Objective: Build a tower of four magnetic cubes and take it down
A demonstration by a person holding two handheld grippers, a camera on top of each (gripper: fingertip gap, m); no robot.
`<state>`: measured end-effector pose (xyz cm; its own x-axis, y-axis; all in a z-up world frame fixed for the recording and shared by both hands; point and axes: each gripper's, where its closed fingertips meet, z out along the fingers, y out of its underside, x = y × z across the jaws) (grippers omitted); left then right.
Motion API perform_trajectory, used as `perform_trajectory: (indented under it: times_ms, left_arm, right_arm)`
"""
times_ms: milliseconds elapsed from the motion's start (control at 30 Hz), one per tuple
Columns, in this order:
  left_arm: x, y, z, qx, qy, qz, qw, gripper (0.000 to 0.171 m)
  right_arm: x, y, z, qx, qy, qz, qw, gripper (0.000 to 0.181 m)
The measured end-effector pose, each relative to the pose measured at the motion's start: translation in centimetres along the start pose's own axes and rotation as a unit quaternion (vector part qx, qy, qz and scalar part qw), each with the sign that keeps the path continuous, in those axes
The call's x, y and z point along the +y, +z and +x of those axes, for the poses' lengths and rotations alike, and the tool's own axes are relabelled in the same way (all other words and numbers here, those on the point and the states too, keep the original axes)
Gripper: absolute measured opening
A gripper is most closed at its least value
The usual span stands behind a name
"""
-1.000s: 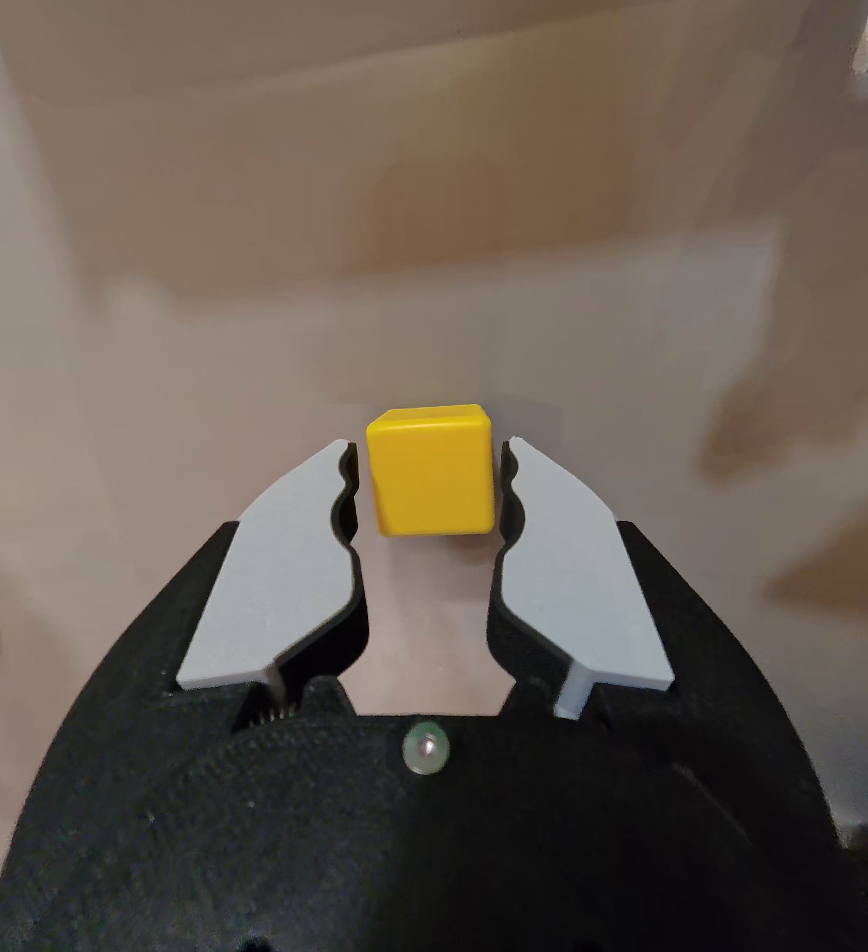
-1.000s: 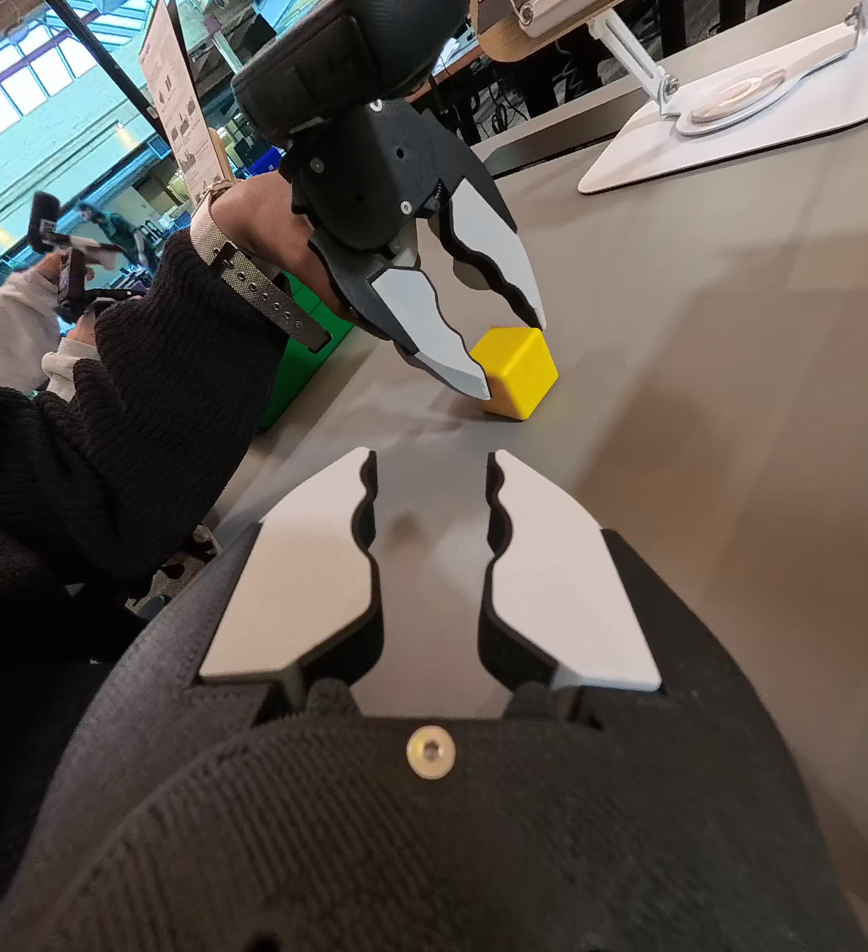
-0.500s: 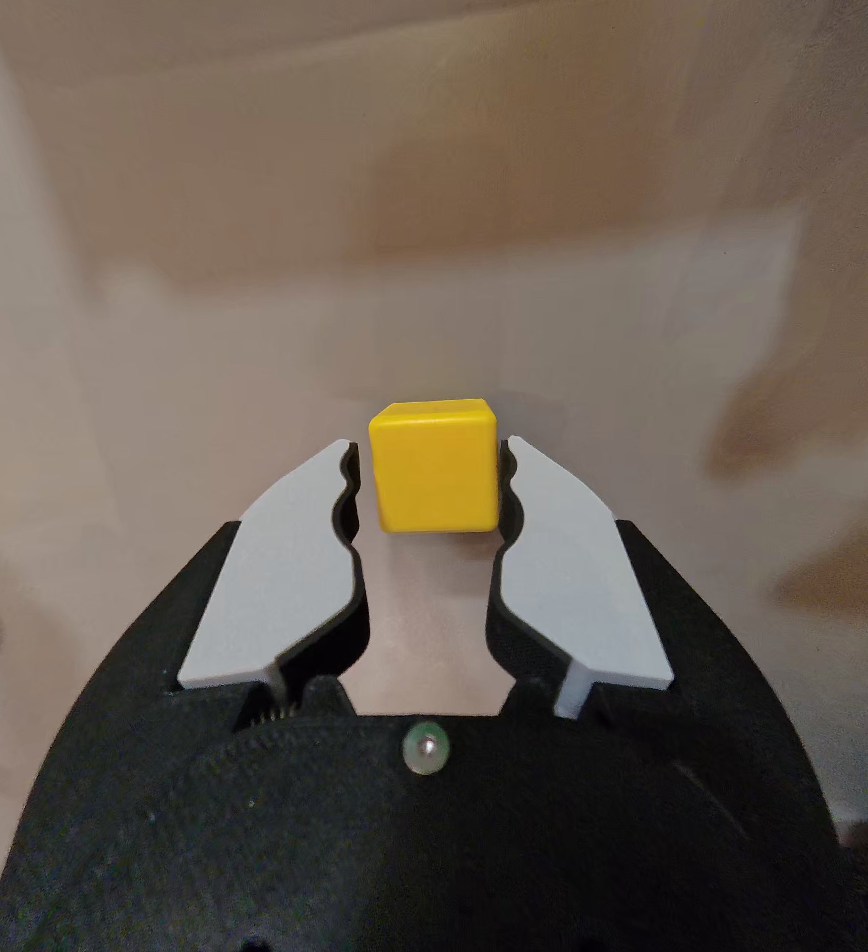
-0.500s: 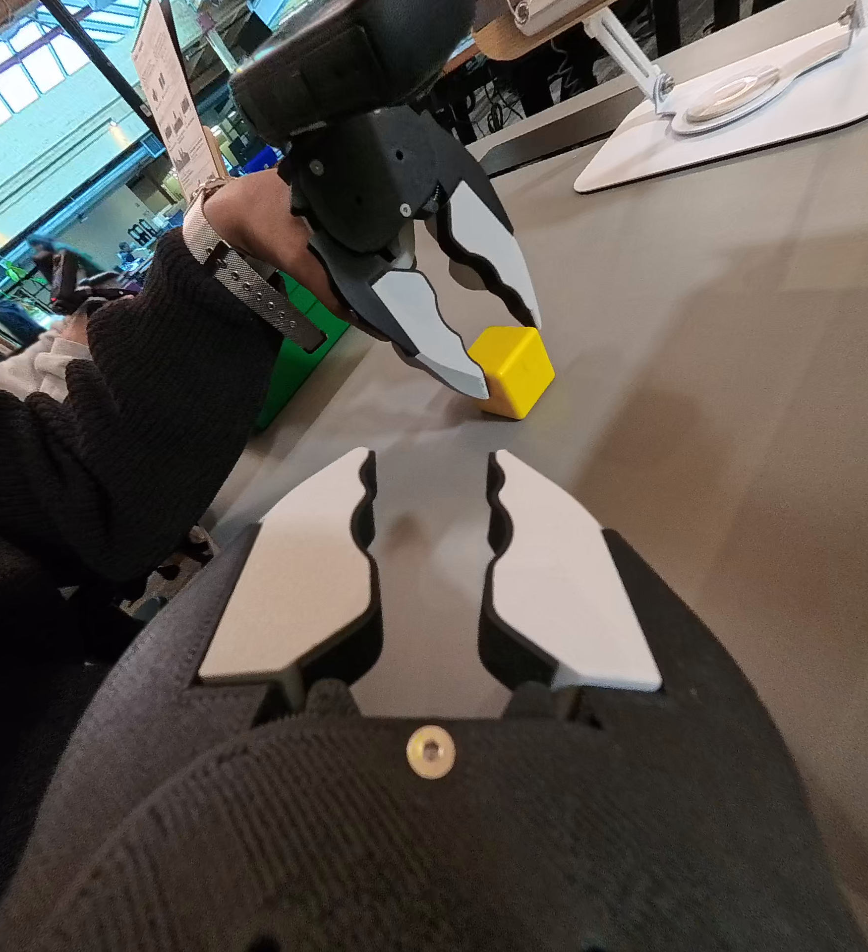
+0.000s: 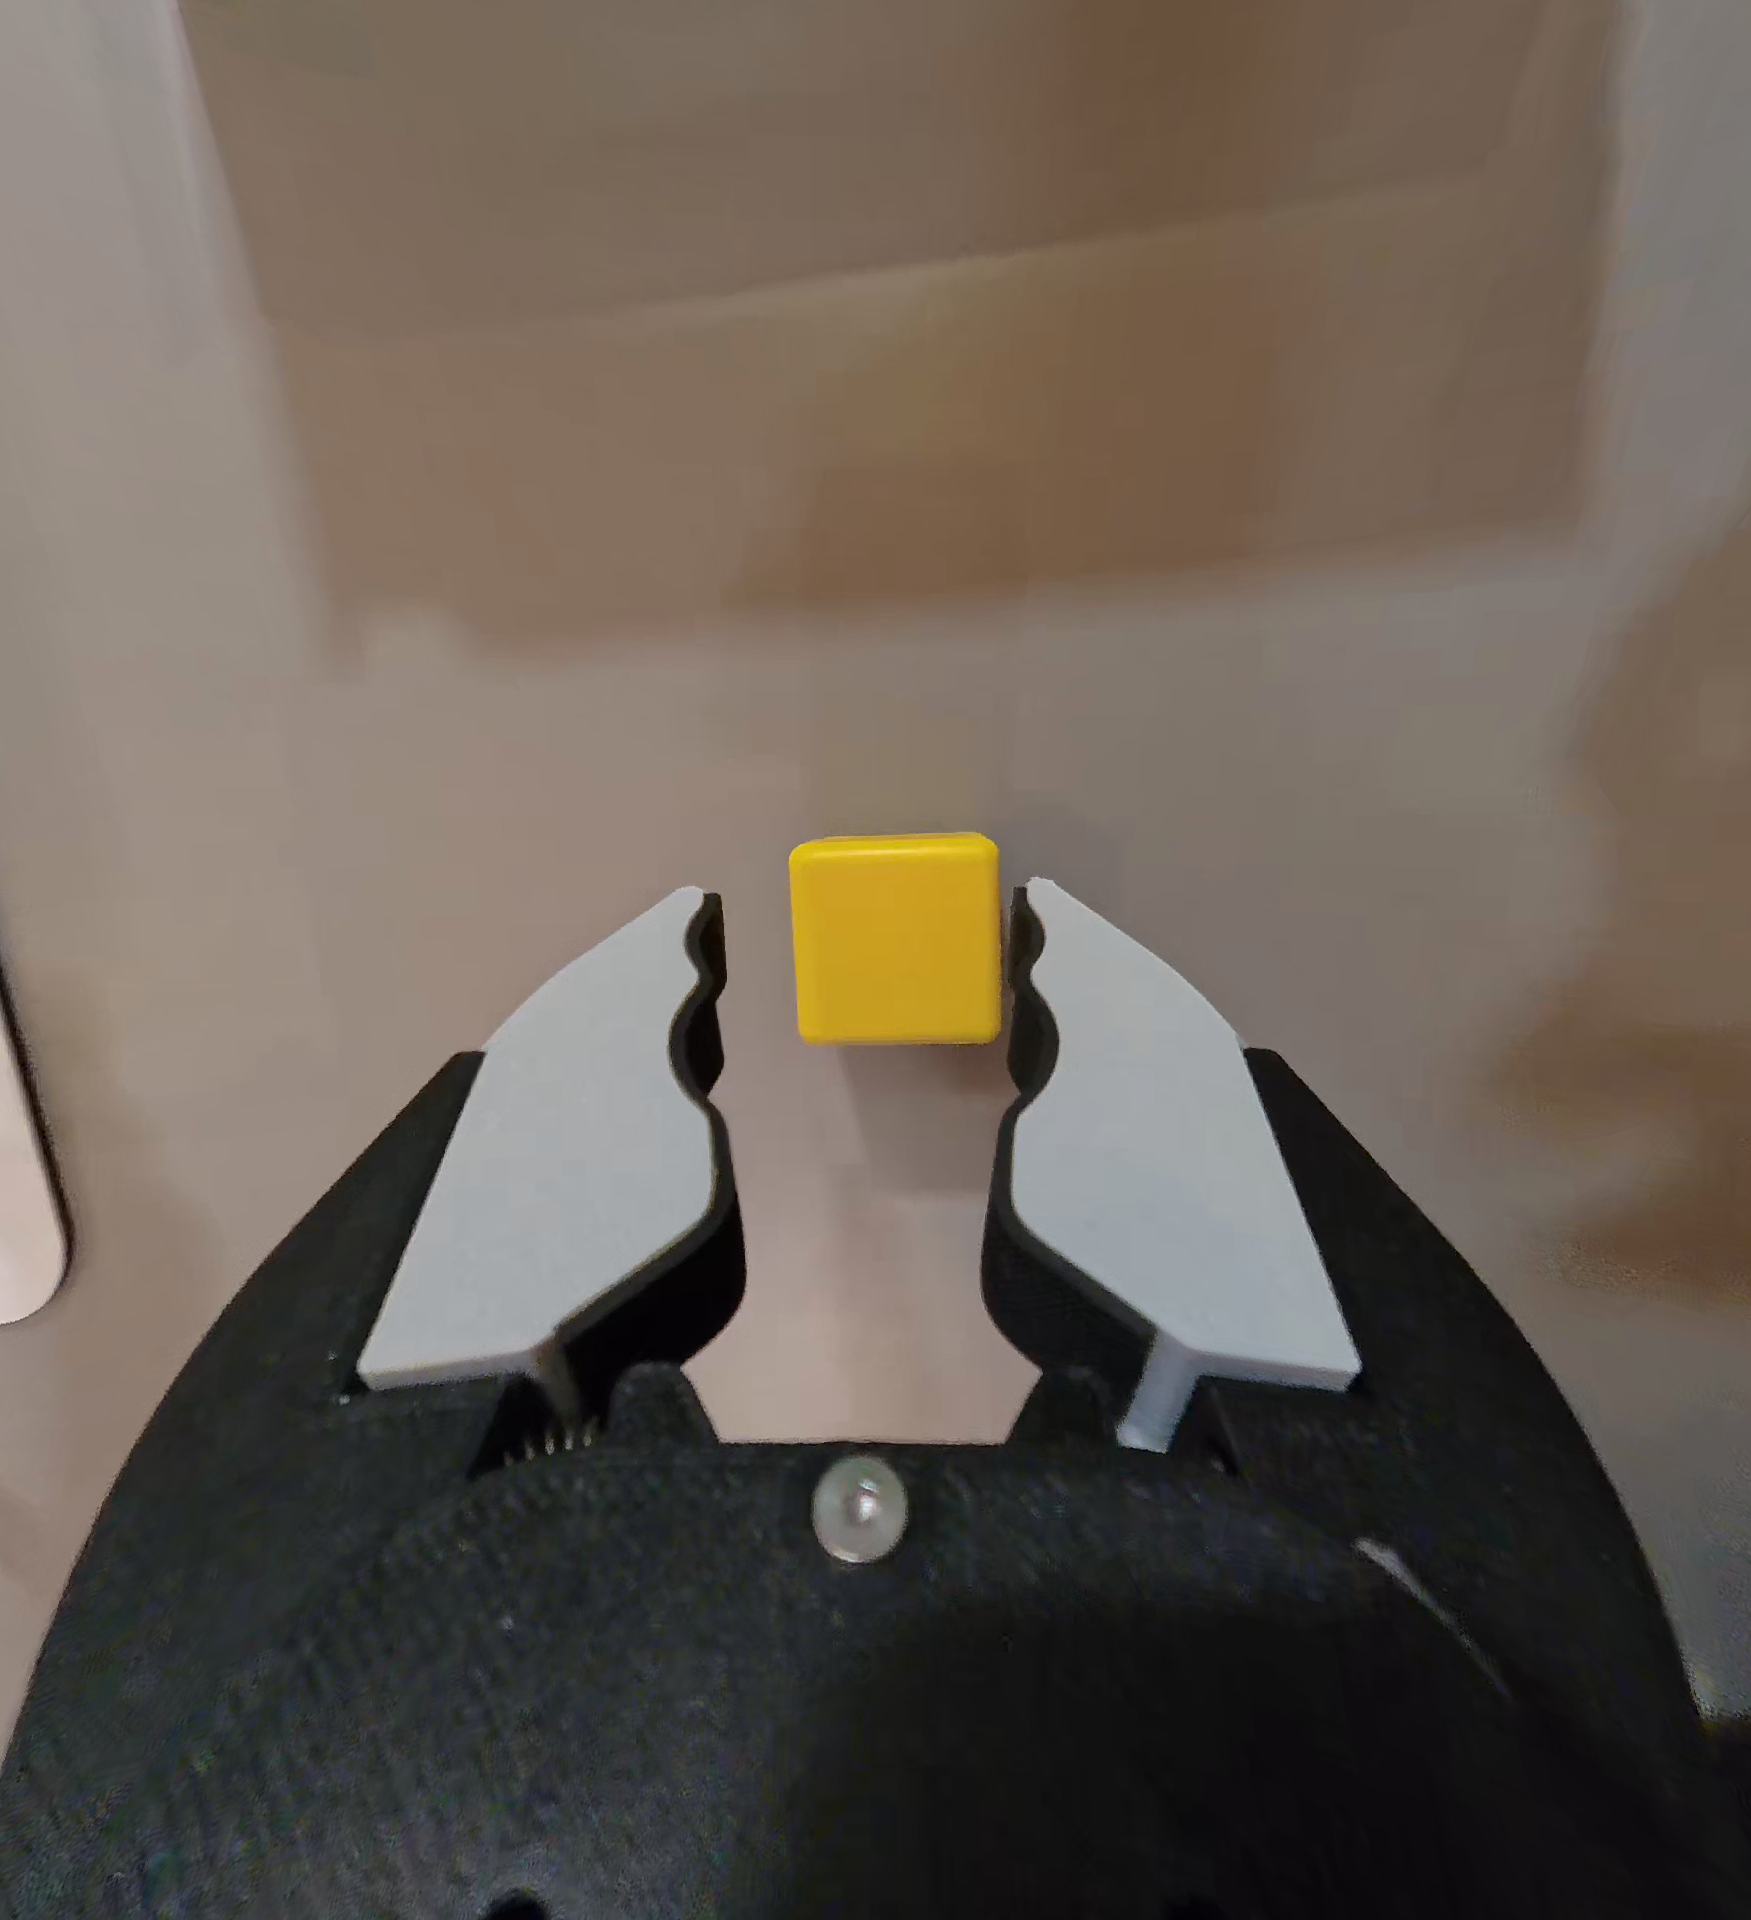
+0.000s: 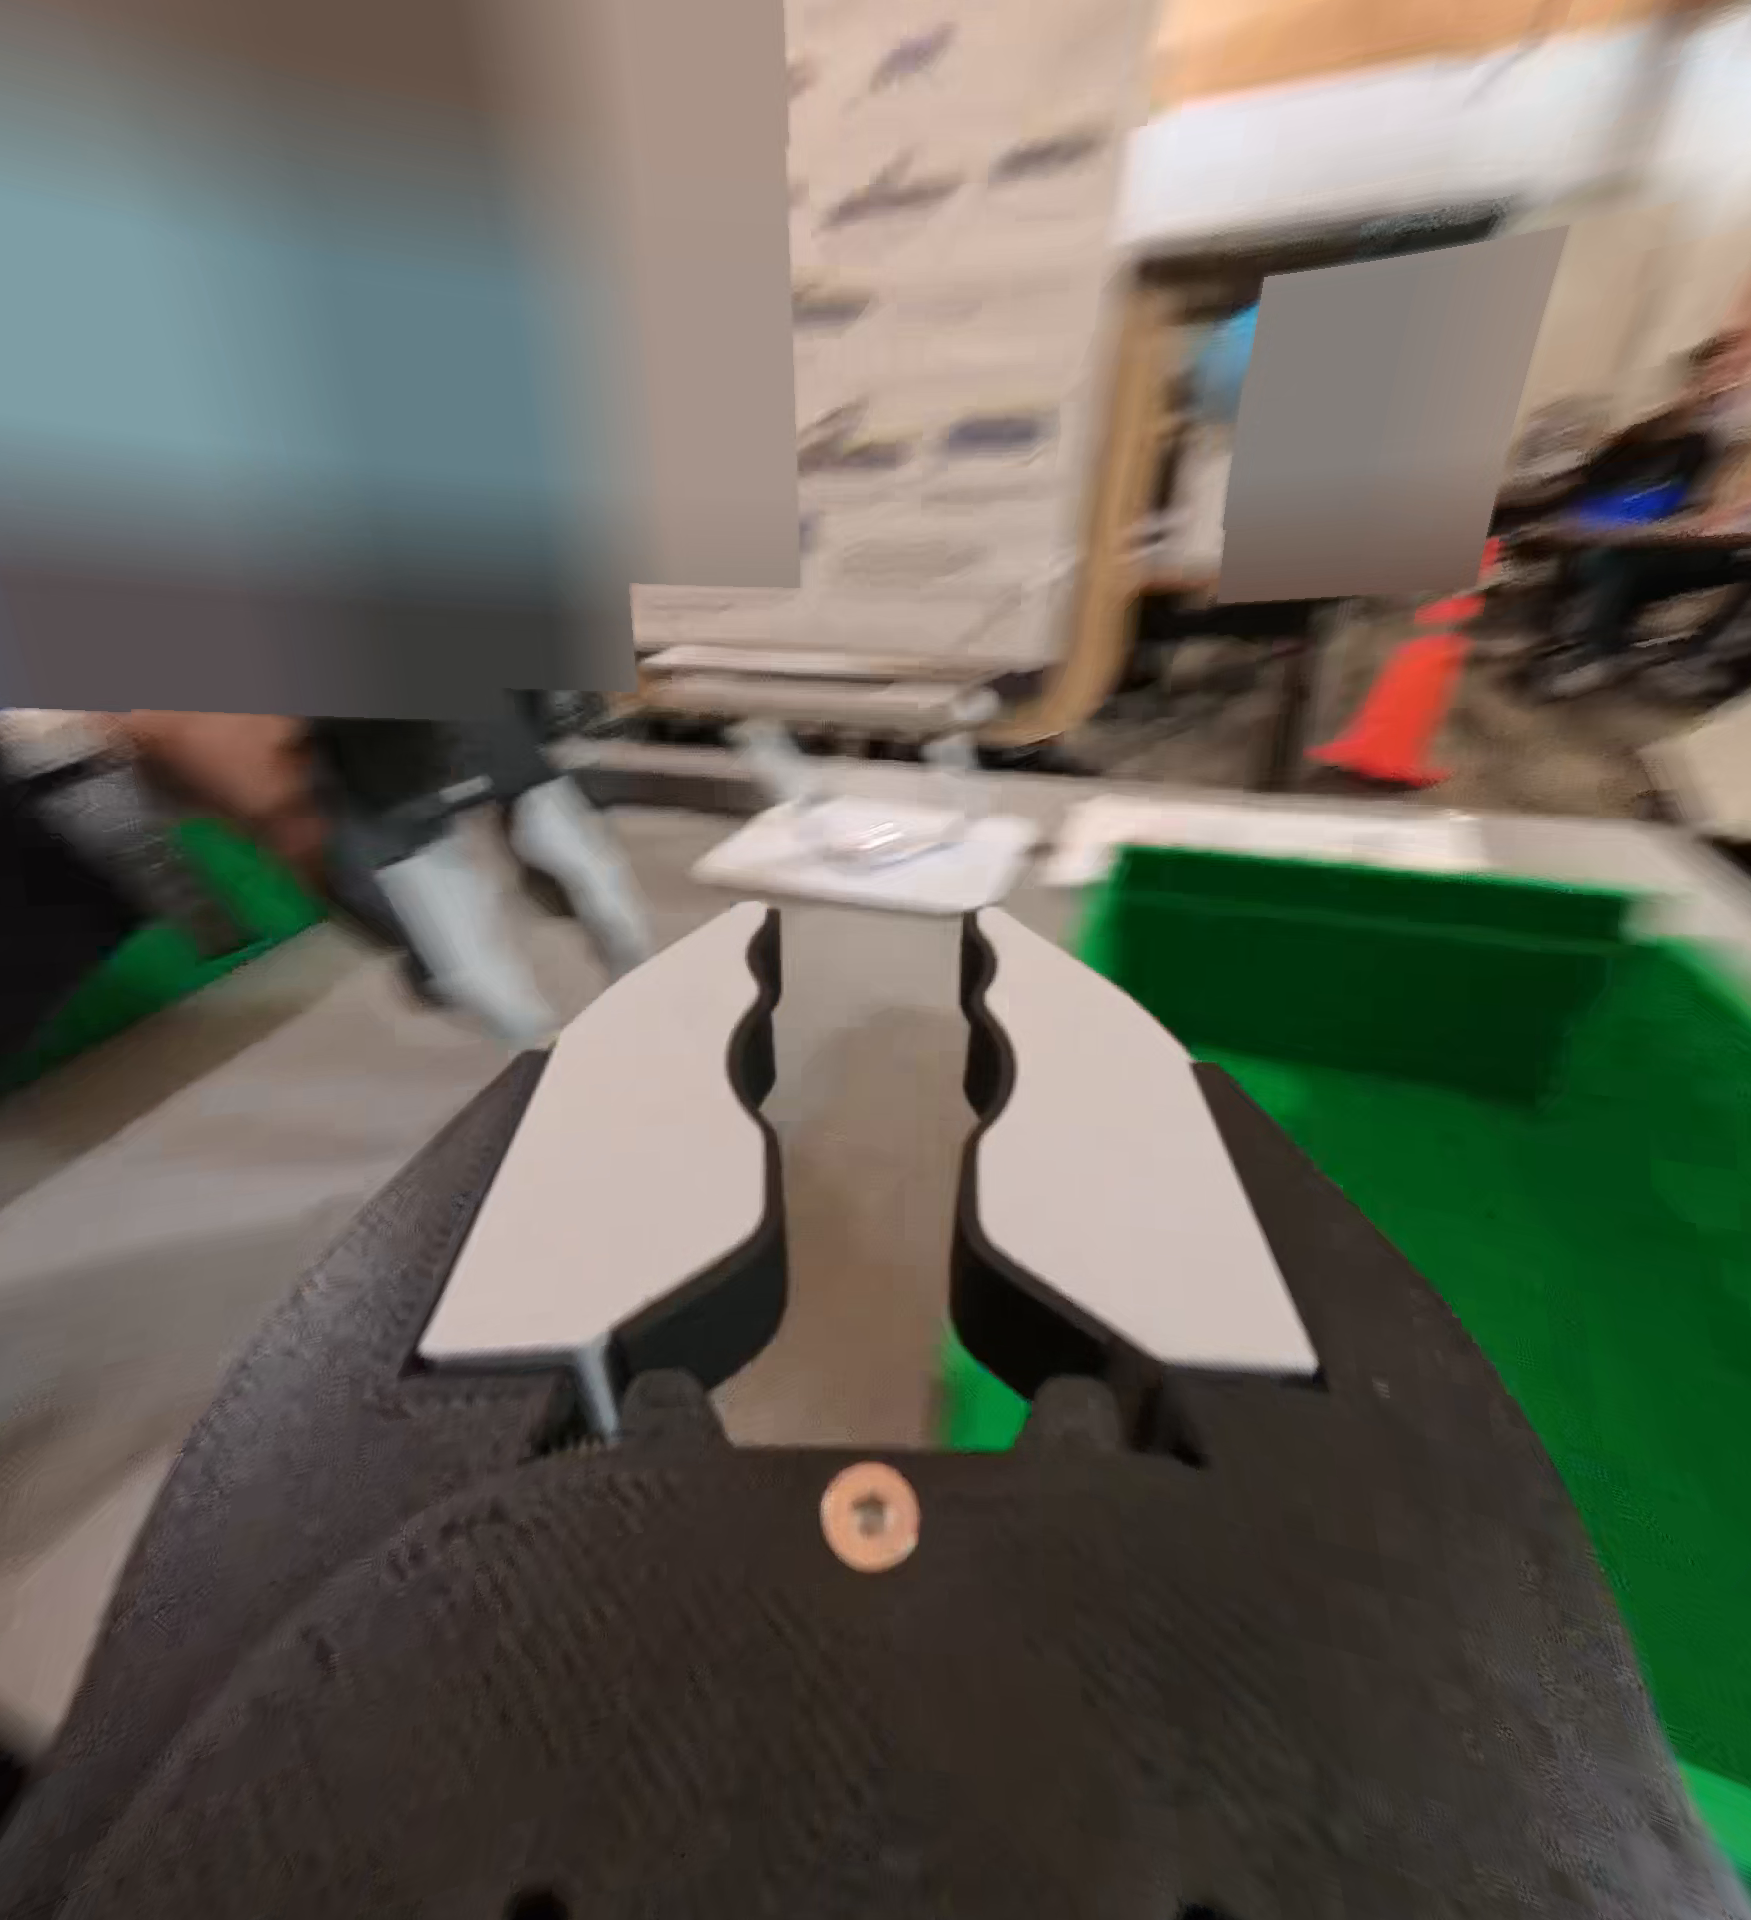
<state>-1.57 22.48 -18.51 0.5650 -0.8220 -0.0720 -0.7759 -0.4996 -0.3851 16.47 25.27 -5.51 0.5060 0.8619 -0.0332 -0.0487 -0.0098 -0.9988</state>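
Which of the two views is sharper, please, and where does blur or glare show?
Left wrist view: the sharper one, yellow cube crisp between the left claw fingers, soft reflections on the table. Right wrist view: motion-smeared, green bin and orange cone streaked; only the right claw stays clear.

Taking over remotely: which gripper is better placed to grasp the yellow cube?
Left. The left gripper is open around the yellow cube. The open right gripper faces a green bin; no cube in view.
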Motion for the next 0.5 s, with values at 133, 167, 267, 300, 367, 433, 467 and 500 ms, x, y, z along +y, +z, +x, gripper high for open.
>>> perform_trajectory:
  times_ms: [133, 167, 267, 300, 367, 433, 467, 500]
  left_arm:
    - [-0.2, -0.9, -0.5, -0.011, -0.004, 0.017, 1.0, 0.054]
    - [-0.2, -1.0, -0.6, -0.014, -0.005, 0.017, 1.0, 0.054]
    - [0.0, -1.2, -0.9, -0.02, -0.006, 0.013, 1.0, 0.053]
    - [0.1, -1.3, -1.0, -0.023, -0.007, 0.012, 1.0, 0.053]
    - [0.1, -1.4, -1.0, -0.027, -0.006, 0.011, 1.0, 0.053]
    - [0.1, -1.6, -1.2, -0.035, -0.004, 0.01, 0.999, 0.053]
    - [0.0, -1.7, -1.4, -0.042, -0.003, 0.011, 0.999, 0.054]
    - [0.0, -1.8, -1.5, -0.048, -0.002, 0.012, 0.999, 0.053]
  right_arm:
    - [-2.0, -5.8, 14.5, 0.201, -0.07, -0.009, 0.977, 0.049]
    - [-0.8, -7.3, 17.6, 0.236, -0.076, -0.043, 0.968, 0.056]
    - [2.9, -9.8, 22.5, 0.265, -0.005, -0.076, 0.961, 0.059]
    - [4.2, -9.7, 22.8, 0.249, 0.035, -0.086, 0.964, 0.057]
    - [6.8, -9.0, 22.8, 0.217, 0.08, -0.121, 0.966, 0.056]
    - [9.9, -8.6, 23.2, 0.212, 0.052, -0.185, 0.958, 0.051]
    - [10.9, -8.5, 23.4, 0.215, 0.026, -0.207, 0.954, 0.05]
    - [11.1, -8.6, 23.8, 0.228, 0.001, -0.207, 0.951, 0.025]
